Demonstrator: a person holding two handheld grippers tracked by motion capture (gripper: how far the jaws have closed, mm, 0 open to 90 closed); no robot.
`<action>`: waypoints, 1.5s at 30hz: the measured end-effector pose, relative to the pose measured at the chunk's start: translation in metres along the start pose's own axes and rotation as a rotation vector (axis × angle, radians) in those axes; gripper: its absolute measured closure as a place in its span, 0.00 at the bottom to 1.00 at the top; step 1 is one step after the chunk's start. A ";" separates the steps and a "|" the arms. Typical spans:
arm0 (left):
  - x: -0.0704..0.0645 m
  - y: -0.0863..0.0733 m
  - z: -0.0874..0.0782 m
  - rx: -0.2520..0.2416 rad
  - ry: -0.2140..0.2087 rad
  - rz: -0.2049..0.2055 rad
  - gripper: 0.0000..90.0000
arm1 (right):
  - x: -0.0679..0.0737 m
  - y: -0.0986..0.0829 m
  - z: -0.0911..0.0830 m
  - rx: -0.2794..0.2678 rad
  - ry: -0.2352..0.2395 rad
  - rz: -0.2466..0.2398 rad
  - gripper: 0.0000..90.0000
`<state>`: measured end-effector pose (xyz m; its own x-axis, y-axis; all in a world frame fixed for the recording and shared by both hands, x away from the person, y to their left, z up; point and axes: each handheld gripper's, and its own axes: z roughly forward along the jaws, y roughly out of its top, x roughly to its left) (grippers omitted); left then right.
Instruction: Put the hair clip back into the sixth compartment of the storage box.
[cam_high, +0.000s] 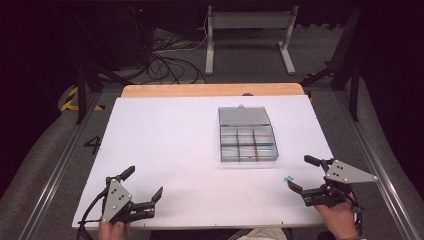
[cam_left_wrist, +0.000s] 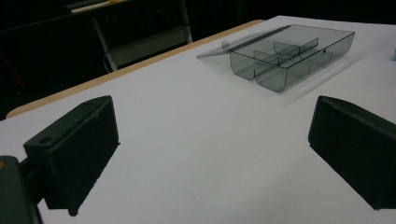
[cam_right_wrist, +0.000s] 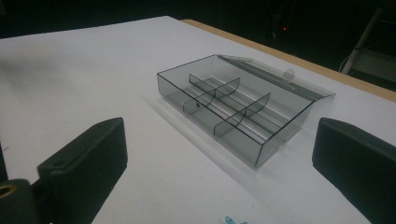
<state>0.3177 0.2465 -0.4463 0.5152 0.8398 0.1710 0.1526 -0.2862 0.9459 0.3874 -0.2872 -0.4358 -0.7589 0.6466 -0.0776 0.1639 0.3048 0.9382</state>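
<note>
High view: one smoky clear box (cam_high: 247, 143), lid flat behind it, sits right of centre on the white surface (cam_high: 165, 135). Two grippers rest near the front edge: left gripper (cam_high: 145, 184) and right gripper (cam_high: 300, 174), both with jaws spread wide and empty. One small blue piece (cam_high: 288, 179) lies just beside the right gripper.

Left gripper view: the box (cam_left_wrist: 292, 53) lies far ahead, nothing between.

Right gripper view: the box (cam_right_wrist: 233, 109) lies ahead, the blue piece (cam_right_wrist: 229, 220) nearer.

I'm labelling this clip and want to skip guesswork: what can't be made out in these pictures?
- Small blue item by the right tongs: too small in the high view, cut off by the bottom edge in the right gripper view.
- Box contents: tinted walls and glare leave it unclear whether the compartments hold anything.
- Lid latch: too small.
- Left tongs: base cut off by the frame edge in the left gripper view.
</note>
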 end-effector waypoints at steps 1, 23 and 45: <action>0.000 0.000 0.000 0.002 -0.001 -0.003 0.03 | -0.001 0.002 0.001 0.006 0.002 0.005 0.05; 0.000 0.000 0.000 0.006 0.000 -0.003 0.03 | -0.017 0.021 0.021 0.065 0.017 0.020 0.05; 0.000 0.000 0.001 0.014 0.003 -0.004 0.03 | -0.030 0.029 0.036 0.162 0.063 0.041 0.13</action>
<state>0.3182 0.2463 -0.4468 0.5123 0.8422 0.1683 0.1664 -0.2896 0.9426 0.4381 -0.2727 -0.4181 -0.7870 0.6168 -0.0144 0.2908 0.3915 0.8730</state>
